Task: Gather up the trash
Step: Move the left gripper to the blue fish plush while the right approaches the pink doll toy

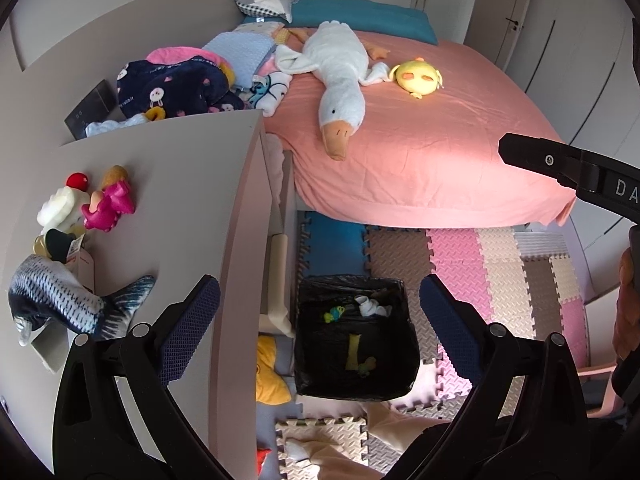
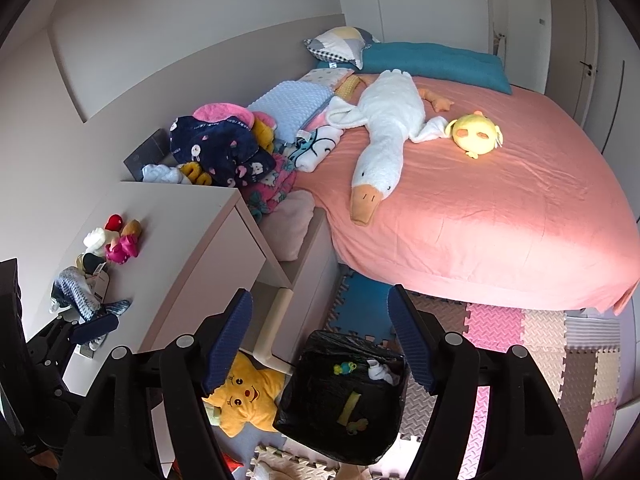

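**Both grippers spread and empty above the bin**

Left gripper [image 1: 316, 312]: fingers wide apart, nothing between them. Right gripper [image 2: 320, 336]: same, spread, holding nothing. Lower parts of both rigs are cut off by the frame bottom. In the left wrist view one black finger of the right gripper pokes in from the right edge; the rest is out of frame.

Trash bin [image 1: 356, 340] with black liner sits on the foam floor mat [image 1: 480, 272], just beside the foot of the white cabinet [image 1: 192, 200] and near the bed's front edge. Inside: a crumpled white piece [image 1: 374, 306], a small green-blue bit [image 1: 334, 314], a yellow strip [image 1: 354, 350]. What those are I can't tell, too small. Dark liner hides the bin's bottom.

Yellow star plush [image 2: 246, 396] lies on the floor touching the bin's left side, partly hidden behind the right gripper's left finger.

Cabinet top, left edge: striped fish plush [image 1: 60, 300], pink toy [image 1: 108, 208], white toy with red tip [image 1: 64, 204]; labels unreadable.

Bed [image 1: 420, 160], pink sheet: white goose plush [image 1: 340, 76] at the middle, yellow round plush [image 1: 416, 76] just beside its wing. Clothes pile [image 1: 180, 84] at the bed's left edge, its lower part hidden by the cabinet. Teal pillow [image 1: 360, 16] along the far edge.
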Available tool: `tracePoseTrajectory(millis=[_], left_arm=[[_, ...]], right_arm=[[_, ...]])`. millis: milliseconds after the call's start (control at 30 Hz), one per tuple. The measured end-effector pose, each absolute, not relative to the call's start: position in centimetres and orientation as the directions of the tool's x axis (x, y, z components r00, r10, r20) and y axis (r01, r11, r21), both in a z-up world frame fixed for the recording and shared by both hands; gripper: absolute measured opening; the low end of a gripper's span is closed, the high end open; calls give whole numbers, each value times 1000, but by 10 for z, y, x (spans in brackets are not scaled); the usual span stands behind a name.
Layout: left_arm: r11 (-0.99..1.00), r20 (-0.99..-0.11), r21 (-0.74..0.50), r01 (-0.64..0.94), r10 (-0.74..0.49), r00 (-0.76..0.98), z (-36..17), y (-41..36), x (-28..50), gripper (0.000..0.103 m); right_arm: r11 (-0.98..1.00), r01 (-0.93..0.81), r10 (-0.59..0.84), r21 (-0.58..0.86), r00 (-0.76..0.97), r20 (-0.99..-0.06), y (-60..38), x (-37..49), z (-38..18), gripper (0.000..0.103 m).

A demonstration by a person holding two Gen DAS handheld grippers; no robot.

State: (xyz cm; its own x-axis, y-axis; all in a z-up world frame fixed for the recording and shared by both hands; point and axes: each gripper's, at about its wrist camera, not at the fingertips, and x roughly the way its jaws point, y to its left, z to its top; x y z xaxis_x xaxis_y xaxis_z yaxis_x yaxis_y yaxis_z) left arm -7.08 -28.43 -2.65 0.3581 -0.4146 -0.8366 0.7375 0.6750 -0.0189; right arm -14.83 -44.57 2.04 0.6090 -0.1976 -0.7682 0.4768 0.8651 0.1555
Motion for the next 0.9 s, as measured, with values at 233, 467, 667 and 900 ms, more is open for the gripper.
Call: tracePoseTrajectory(millis=[233, 467, 667, 900], left_arm=[[707, -833, -13, 708, -399, 384, -24, -268, -63, 96], [768, -831, -11, 640, -363, 421, -21, -235, -48, 96], [813, -828, 2, 582, -325, 457, -18, -202, -39, 96], [862, -831, 2, 507, -280, 480, -19, -166, -26, 96]], right_arm=[[883, 441, -171, 160, 620, -766, -432, -135, 20, 71], [910, 373, -110, 180, 638, -762, -408, -112, 18, 71], [934, 304, -57, 186, 641, -765, -380, -89, 15, 71], [952, 239, -5, 191, 636, -772, -353, -64, 11, 71]])
